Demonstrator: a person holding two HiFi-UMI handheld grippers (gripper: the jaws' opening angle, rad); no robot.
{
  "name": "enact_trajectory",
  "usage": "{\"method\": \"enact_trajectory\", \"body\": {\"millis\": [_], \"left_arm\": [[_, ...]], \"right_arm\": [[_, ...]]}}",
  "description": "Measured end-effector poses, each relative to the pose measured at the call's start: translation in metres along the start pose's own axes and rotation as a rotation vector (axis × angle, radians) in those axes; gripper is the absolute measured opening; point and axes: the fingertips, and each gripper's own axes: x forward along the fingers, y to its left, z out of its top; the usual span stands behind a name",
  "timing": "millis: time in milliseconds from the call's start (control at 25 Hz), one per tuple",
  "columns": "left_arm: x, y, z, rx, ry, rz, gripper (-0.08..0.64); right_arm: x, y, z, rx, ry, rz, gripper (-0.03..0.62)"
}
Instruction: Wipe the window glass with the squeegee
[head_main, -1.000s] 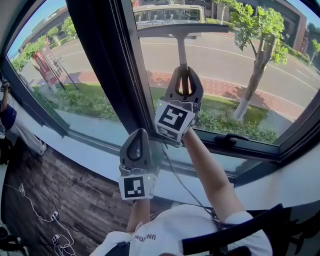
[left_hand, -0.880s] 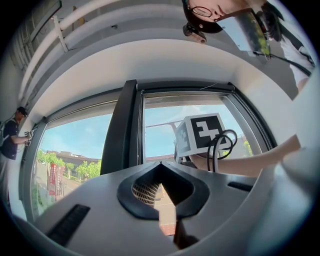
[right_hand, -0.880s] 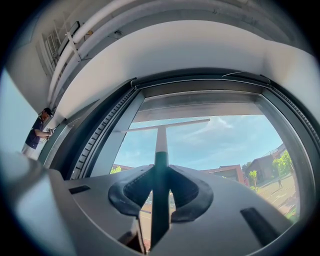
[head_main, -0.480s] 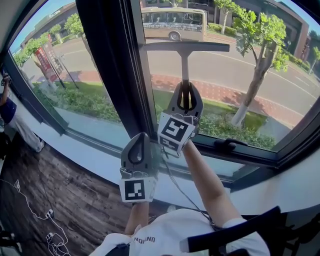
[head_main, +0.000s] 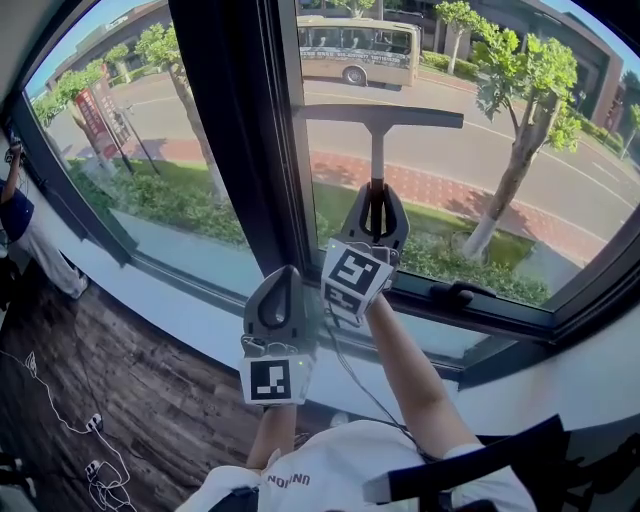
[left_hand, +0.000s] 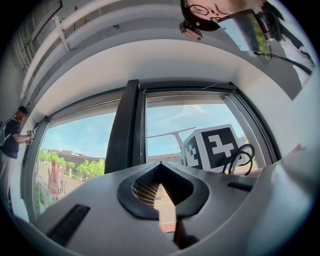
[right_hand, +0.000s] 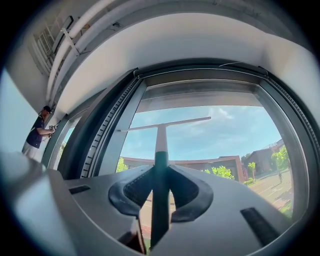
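Squeegee (head_main: 378, 125) handle between right tongs (head_main: 375, 205)

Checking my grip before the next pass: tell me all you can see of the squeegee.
The T-shaped grey squeegee stands upright before the window glass, its thin blade bar level on top with the left end near the dark window frame. Its slim handle, pale above and dark green below, is clamped in the right gripper. Glass contact unclear.
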Motion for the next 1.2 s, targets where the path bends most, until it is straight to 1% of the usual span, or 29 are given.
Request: {"method": "enact_trajectory", "body": {"millis": [160, 280, 360, 480, 680, 960, 1200], "left_arm": [[-0.001, 0.002, 0.0, 0.019, -0.003, -0.006, -0.005], [-0.003, 0.004, -0.002, -0.001, 0.006, -0.001, -0.005], [-0.004, 0.005, -0.004, 0.012, 0.008, -0.007, -0.005], [-0.004, 0.005, -0.003, -0.002, 0.011, -0.009, -0.005], [0.0, 0.004, 0.002, 0.001, 0.006, -0.027, -0.005], [-0.002, 0.003, -0.003, 0.003, 0.024, -0.032, -0.005], [-0.003, 0.006, -0.003, 0.007, 0.018, -0.02, -0.005]], "right_arm": [[-0.003, 0.003, -0.009, 0.005, 0.023, -0.003, 0.097], [-0.007, 0.005, -0.015, 0.006, 0.031, -0.005, 0.097], [-0.009, 0.005, -0.019, 0.011, 0.034, -0.007, 0.097], [-0.012, 0.005, -0.024, 0.006, 0.041, -0.011, 0.097], [-0.015, 0.005, -0.031, 0.001, 0.059, -0.022, 0.097], [-0.03, 0.007, -0.052, 0.023, 0.113, -0.015, 0.097], [-0.039, 0.006, -0.068, 0.044, 0.152, -0.013, 0.097]]}}
